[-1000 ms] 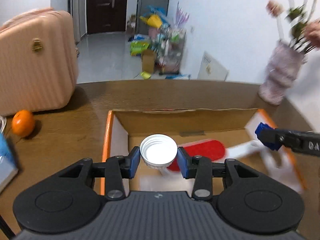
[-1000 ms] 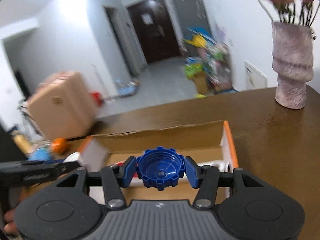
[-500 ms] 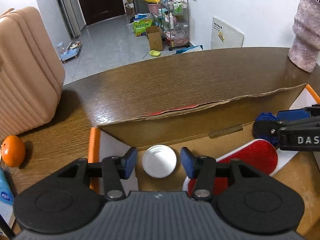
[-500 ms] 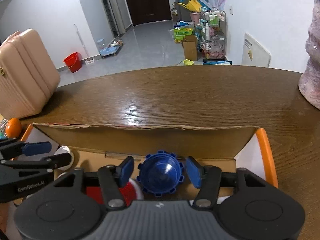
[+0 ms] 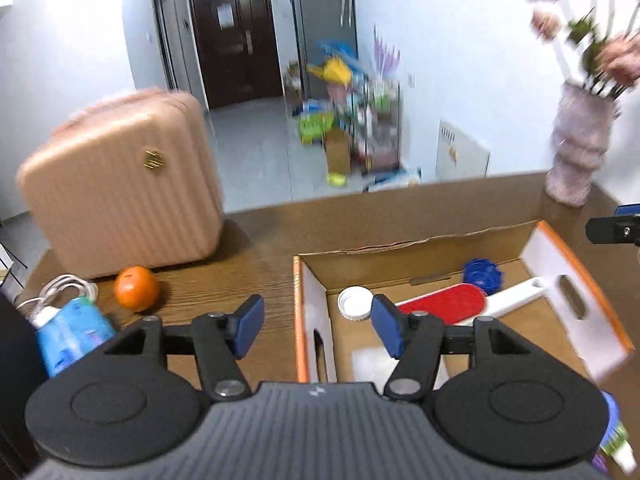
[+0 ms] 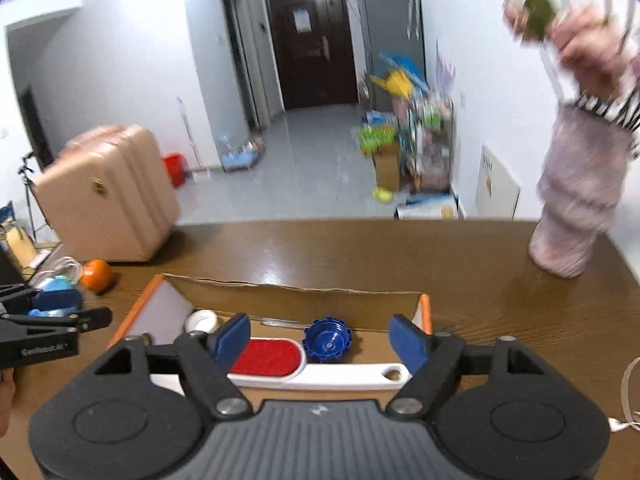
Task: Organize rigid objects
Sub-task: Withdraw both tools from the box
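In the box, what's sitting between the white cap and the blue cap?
The red head of the lint brush lies between the white cap and the blue cap; the right wrist view shows it best.

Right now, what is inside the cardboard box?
The box holds a white cap, a blue cap and a red-and-white brush. The gripper hides its near floor.

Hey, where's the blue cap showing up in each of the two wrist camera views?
Left wrist view: the blue cap lies right of centre, at the back of the cardboard box, beyond the red brush.
Right wrist view: it sits near centre, between the open fingers, just behind the brush.
Shared landmark: the red brush, lying beside the cap in both.
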Available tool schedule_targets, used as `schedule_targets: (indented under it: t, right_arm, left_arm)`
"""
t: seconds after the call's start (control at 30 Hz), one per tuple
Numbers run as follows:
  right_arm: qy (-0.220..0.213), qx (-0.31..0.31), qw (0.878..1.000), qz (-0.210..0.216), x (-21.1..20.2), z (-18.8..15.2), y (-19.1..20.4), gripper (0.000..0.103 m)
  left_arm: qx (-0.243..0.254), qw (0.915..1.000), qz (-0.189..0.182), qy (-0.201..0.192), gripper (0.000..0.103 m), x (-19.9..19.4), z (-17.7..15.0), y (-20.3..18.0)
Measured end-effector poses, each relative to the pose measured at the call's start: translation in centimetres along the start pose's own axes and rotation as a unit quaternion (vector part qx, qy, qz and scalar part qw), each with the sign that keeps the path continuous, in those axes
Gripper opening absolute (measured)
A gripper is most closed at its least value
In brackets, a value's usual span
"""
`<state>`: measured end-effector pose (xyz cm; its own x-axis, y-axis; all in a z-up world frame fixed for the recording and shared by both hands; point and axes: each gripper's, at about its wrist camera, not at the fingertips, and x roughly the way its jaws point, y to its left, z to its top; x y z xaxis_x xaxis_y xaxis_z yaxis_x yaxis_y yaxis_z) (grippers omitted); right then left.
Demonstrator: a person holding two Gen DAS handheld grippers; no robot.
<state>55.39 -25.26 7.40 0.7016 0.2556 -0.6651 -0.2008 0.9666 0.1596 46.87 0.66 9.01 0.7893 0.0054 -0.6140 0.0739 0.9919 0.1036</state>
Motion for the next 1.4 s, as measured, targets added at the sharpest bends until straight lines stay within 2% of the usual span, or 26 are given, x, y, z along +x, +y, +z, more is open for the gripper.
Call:
schedule_targets:
  t: [0.17,0.27,0.33,0.43,0.53,0.6,0.7,0.83,0.93,1.0,1.07,1.13,1.3,1.4]
  right_arm:
    - [-0.063,-0.03,0.998,-0.005,-9.0,-2.6,0.7,0.081]
    - [-0.106,-0.048,0.993,-0.011,-13.6,-5.4,1.6,0.085]
    - [-0.134,-0.063,0.989,-0.008,-16.5,-8.0,2.5,0.086]
    - [-0.17,-0.084,0.982,-0.011,-19.7,-12.1,3.8,0.086]
    - [-0.199,-0.102,0.975,-0.016,-22.5,-16.4,5.2,0.087]
    - [-0.215,-0.097,0.972,-0.016,-24.1,-19.6,5.9,0.088]
    - [-0.232,-0.094,0.968,-0.005,-25.6,-24.3,6.6,0.088]
    - [-0.245,-0.1,0.964,-0.011,-27.1,-31.2,7.5,0.088]
    - [-0.224,-0.076,0.972,-0.003,-27.8,-35.5,7.9,0.089]
    - [-0.206,-0.052,0.977,0.013,-28.2,-37.2,8.0,0.089]
    - [-0.19,-0.055,0.98,0.019,-28.2,-38.2,8.1,0.089]
    - [-0.192,-0.06,0.98,0.002,-28.3,-38.3,8.2,0.089]
    - [-0.185,-0.035,0.982,0.0,-27.6,-38.0,7.3,0.089]
    - [-0.174,-0.03,0.984,0.0,-26.6,-37.9,6.9,0.089]
  left_arm:
    - [-0.021,0.9979,-0.003,-0.062,0.071,-8.8,-3.8,0.9]
    - [-0.023,0.9936,0.013,-0.11,0.087,-13.0,-7.4,0.9]
    - [-0.029,0.9911,0.02,-0.128,0.087,-15.4,-10.1,0.6]
    - [-0.038,0.9896,0.002,-0.139,0.09,-18.3,-14.5,0.1]
    - [-0.018,0.9854,0.014,-0.169,0.093,-20.8,-18.6,-0.9]
    - [-0.009,0.9822,0.021,-0.186,0.101,-22.4,-21.2,-1.5]
    - [-0.007,0.984,0.024,-0.176,0.101,-23.7,-25.3,-2.6]
    - [-0.006,0.9898,0.004,-0.142,0.101,-25.1,-29.8,-3.4]
    - [0.006,0.9927,-0.022,-0.118,0.101,-25.4,-31.2,-3.9]
    - [0.014,0.9927,-0.017,-0.119,0.101,-25.2,-31.1,-4.4]
    - [0.013,0.9924,-0.015,-0.122,0.102,-25.1,-30.9,-4.7]
    - [0.01,0.9928,-0.024,-0.117,0.102,-24.8,-31.1,-4.8]
    - [0.016,0.9948,-0.021,-0.098,0.102,-23.2,-31.4,-5.0]
    - [0.002,0.9964,-0.023,-0.081,0.102,-21.7,-30.9,-4.7]
